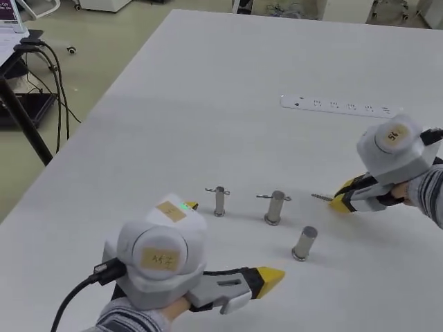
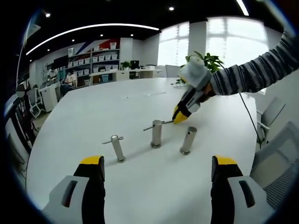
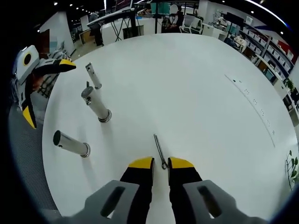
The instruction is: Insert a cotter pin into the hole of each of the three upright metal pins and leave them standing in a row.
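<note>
Our left tongs hover released, jaws wide apart, low over the white worktop, facing the three upright metal pins. The first pin carries the first cotter pin through the hole near its top, and the second pin carries the second cotter pin likewise. The third pin stands nearer to us, a little right of the second, not yet pinned. Our right tongs are clenched on the looped end of the third cotter pin, whose legs point towards the second pin without touching it. A power strip lies farther back
</note>
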